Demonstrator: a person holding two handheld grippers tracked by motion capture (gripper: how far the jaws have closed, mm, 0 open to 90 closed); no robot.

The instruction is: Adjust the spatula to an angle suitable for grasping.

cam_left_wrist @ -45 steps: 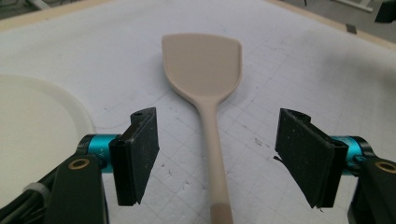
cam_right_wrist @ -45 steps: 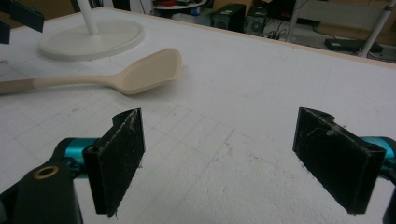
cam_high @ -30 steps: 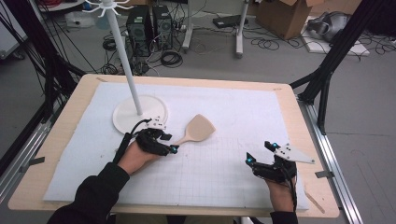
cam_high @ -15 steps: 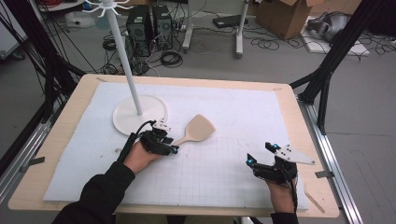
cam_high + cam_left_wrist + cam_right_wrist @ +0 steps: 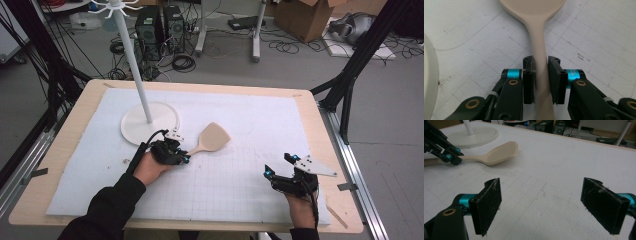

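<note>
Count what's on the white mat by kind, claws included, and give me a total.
Spatula: 1, its handle pinched in the left claw, which has just been closing
Stand with round base and pole: 1
Claws: 2, the right claw open over bare mat
Total: 4

Bright, even light; soft shadows, slight blur.
</note>
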